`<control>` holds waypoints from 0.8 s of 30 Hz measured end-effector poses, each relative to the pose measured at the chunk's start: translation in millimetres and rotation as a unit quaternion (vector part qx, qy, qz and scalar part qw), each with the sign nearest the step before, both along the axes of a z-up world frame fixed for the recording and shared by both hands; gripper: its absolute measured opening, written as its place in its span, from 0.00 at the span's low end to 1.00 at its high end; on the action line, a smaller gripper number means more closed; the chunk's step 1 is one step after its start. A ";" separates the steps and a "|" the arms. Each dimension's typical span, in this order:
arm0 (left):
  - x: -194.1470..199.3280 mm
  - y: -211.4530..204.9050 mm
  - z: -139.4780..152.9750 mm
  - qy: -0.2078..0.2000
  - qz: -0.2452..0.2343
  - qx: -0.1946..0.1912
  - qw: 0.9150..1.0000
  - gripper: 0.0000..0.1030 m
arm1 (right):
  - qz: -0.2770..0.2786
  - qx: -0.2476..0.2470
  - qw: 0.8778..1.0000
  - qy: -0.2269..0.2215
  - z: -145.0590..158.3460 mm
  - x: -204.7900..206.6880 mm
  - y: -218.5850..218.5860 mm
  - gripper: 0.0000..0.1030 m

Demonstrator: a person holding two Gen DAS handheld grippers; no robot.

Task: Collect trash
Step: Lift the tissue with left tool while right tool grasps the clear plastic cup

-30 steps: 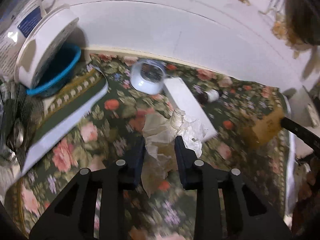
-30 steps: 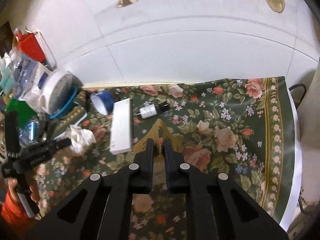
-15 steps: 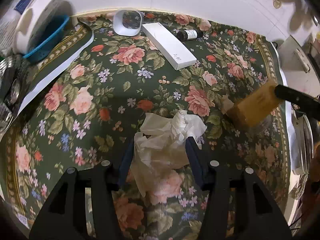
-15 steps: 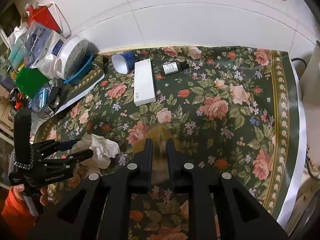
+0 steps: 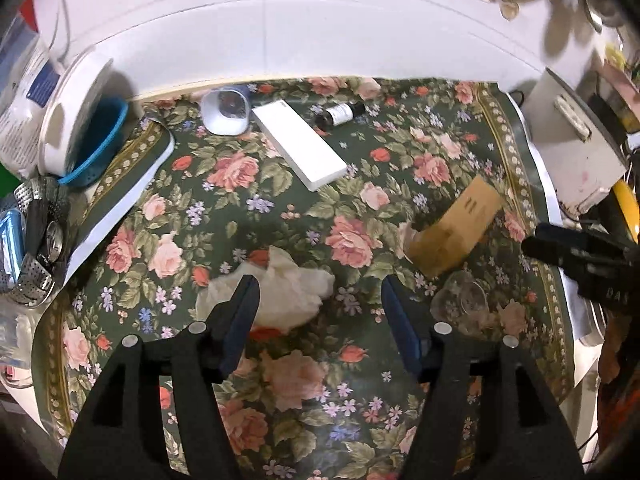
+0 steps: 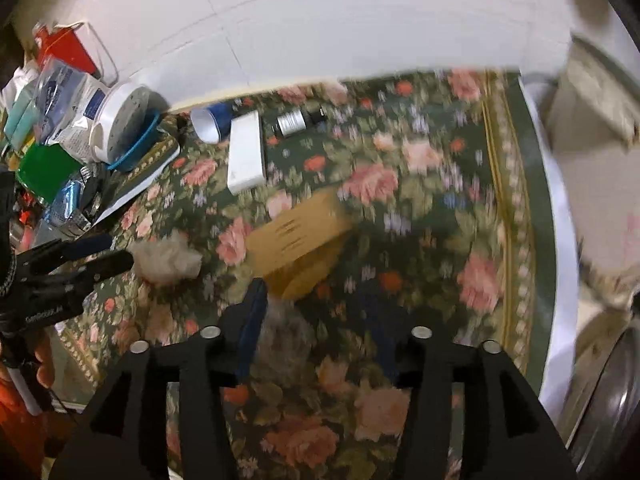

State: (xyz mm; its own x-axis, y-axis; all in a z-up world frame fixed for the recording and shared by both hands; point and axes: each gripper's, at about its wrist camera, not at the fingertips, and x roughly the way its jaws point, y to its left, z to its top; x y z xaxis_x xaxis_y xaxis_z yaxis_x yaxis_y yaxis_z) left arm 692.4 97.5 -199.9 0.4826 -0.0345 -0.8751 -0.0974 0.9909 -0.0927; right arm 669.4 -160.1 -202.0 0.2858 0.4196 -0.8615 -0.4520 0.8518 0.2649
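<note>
- Your left tool (image 5: 318,292) is opening, its fingers parting above the crumpled tissue (image 5: 280,296), which is lying loose on the floral bench (image 5: 360,380).
- Your right tool (image 6: 316,300) is opening too, nothing clamped; the brown cardboard box (image 6: 298,232) is sitting just ahead of it.

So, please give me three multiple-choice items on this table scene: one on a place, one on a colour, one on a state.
1. Where does the crumpled tissue lie?
A. on the floral tablecloth
B. in the blue bowl
C. on the white box

2. What colour is the flat cardboard box?
A. red
B. brown
C. green

3. How is the left hand-held gripper?
A. shut on the tissue
B. shut, empty
C. jaws apart, opening

Key: 1 A, cloth shows all around it; 2 B, plain kraft card; 3 C, neither pad presses the tissue.
</note>
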 end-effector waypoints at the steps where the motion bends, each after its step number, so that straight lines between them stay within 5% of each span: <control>1: -0.1 -1.4 -2.2 0.003 0.002 0.004 1.000 0.60 | -0.002 0.005 1.000 0.013 -5.1 -3.2 -0.9 0.58; 10: -12.9 51.3 -31.6 0.018 0.103 -0.007 0.994 0.61 | 0.018 -0.001 0.997 0.074 -49.9 -17.6 41.4 0.62; 15: -10.4 76.6 -63.6 0.034 0.130 -0.057 0.989 0.61 | 0.007 -0.021 0.997 0.077 -60.0 -18.3 49.9 0.61; 20: -3.4 79.7 -80.0 0.027 0.135 -0.082 0.987 0.60 | -0.010 -0.030 0.996 0.078 -65.6 -21.0 50.7 0.50; 24: -1.1 78.4 -77.8 0.013 0.112 -0.102 0.988 0.33 | -0.030 -0.029 0.997 0.064 -59.8 -26.1 50.7 0.50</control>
